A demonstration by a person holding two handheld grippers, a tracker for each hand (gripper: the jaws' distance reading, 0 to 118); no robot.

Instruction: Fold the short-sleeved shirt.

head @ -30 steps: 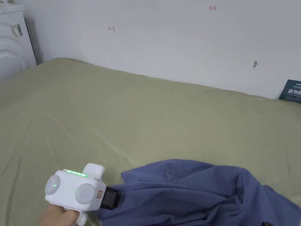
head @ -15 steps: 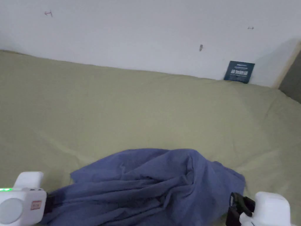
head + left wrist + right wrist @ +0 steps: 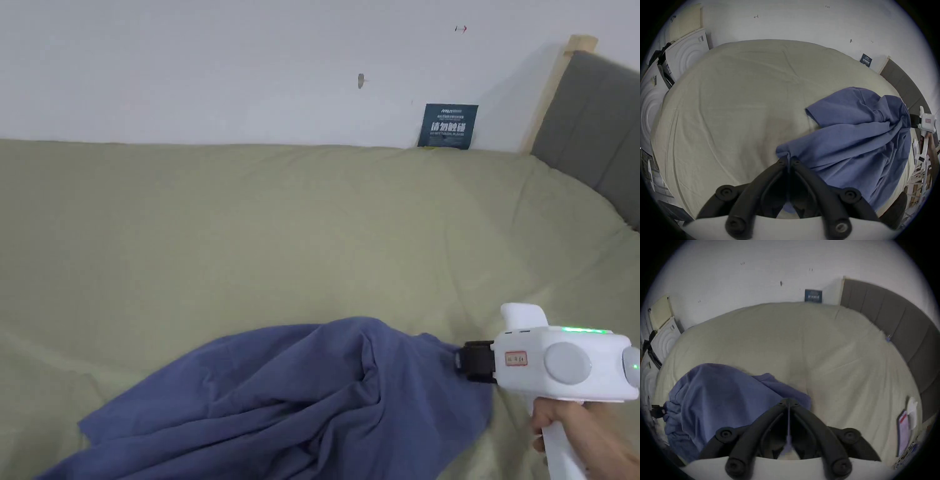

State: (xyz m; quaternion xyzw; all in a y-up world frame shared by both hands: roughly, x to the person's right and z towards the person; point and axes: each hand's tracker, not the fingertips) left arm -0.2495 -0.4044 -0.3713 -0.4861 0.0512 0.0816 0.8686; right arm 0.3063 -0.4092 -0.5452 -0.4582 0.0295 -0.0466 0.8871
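The short-sleeved shirt (image 3: 281, 400) is a single blue garment, crumpled and stretched between two grippers over the near part of a bed (image 3: 250, 237) covered with a pale olive sheet. Its cloth runs in long folds from one gripper to the other, and part of it rests on the sheet.

The right gripper (image 3: 459, 361), white-bodied with black jaws, is held by a hand (image 3: 562, 419) at the lower right of the head view. Its jaws meet the right edge of the shirt. In the right gripper view the two jaws are closed together on a thin fold of blue cloth (image 3: 788, 404), with a strip of it running back between them.

The left gripper (image 3: 788, 160) has its two jaws closed on a bunched corner of the shirt in its own view. The right gripper view shows a dark shape at the shirt's far end, probably the left gripper's jaws, though the picture is blurred there.

One dark blue card (image 3: 447, 125) leans against the white wall (image 3: 219, 69) at the back edge of the bed. One grey padded headboard (image 3: 590, 131) with a wooden edge stands at the right. Two white appliances (image 3: 687, 53) stand beside the bed at the left of the left gripper view.
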